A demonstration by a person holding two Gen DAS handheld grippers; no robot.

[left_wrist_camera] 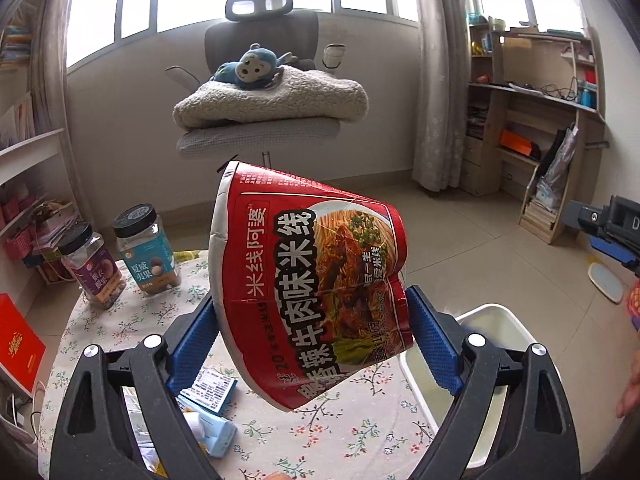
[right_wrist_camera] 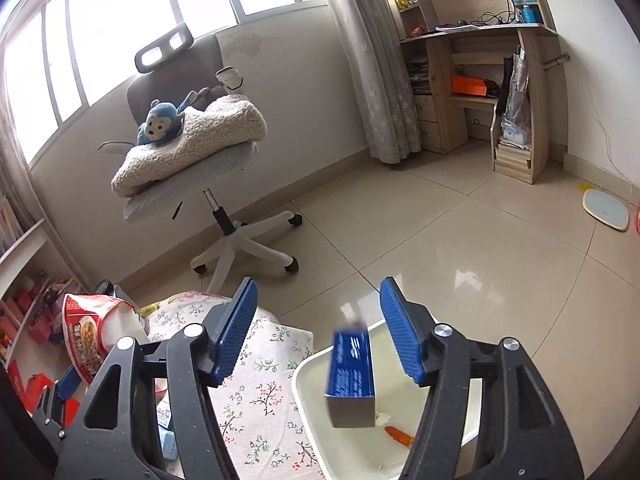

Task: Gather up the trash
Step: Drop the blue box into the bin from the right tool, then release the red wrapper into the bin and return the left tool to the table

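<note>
- Your left gripper (left_wrist_camera: 310, 332) has its blue ribbed pads clamped wide on a crumpled red paper instant-noodle bowl (left_wrist_camera: 308, 280); the bowl lies on its side, tipped, above the table, and its lower edge hides whatever sits just behind it.
- Your right gripper (right_wrist_camera: 318, 328) stands with its jaws apart and nothing pressed between the pads; a small blue and white cardboard box (right_wrist_camera: 352, 376) hangs blurred between them, touching neither pad, over the white plastic bin (right_wrist_camera: 304, 380).
- Inside that bin you can make out an orange scrap (right_wrist_camera: 398, 435) and a white bit beside it; what they are is too small to tell.
- The round table with the flowered cloth (left_wrist_camera: 132, 320) is partly cut off by your gripper frames; a pale blue tube (left_wrist_camera: 216, 434) and a printed paper lie half hidden under the left one.
- Two clear plastic jars with black lids (left_wrist_camera: 146, 252) stand at the table's far left edge.
- Beyond, a grey office chair (right_wrist_camera: 180, 128) carries a folded cream blanket and a blue plush monkey (left_wrist_camera: 250, 68).
- A hand shows only as a sliver at the right edge of the left view.
</note>
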